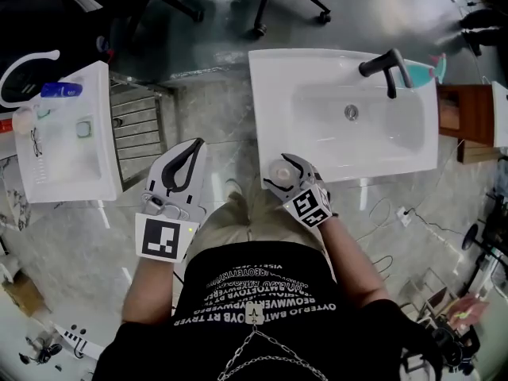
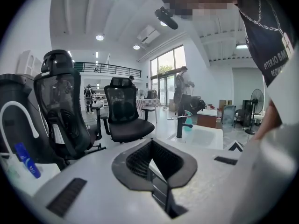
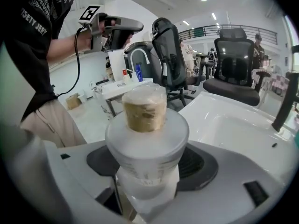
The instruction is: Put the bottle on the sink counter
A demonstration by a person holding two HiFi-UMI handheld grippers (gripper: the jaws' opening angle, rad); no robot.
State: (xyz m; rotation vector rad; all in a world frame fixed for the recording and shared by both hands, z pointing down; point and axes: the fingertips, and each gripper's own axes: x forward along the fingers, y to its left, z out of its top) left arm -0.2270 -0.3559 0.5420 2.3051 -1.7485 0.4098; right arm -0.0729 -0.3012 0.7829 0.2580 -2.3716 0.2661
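Between the jaws of your right tool (image 1: 283, 165) stands the bottle (image 3: 145, 139). The jaws are spread wide and bear on its frosted white body below the broad shoulder, so the tool is holding it. Its long axis runs close to upright and crosses the line of the jaws. The tan cap (image 3: 144, 108), wrapped in clear film, points up, and from the head view the bottle reads as a round disc seen end-on. Bottle and tool hang over the near left corner of the white sink (image 1: 270, 94), right at the front rim of its bench; no view shows whether the base touches it. Your left tool (image 1: 195, 145) is closed, carries nothing, and is held off to the left, well apart from the sink. Risks noted: the landing strip at this corner looks narrow, between the basin and the outer edge. A base set half off it would likely topple the bottle to the floor or into the basin. The grip sits low on a smooth body, so any tilt at release could tip it.
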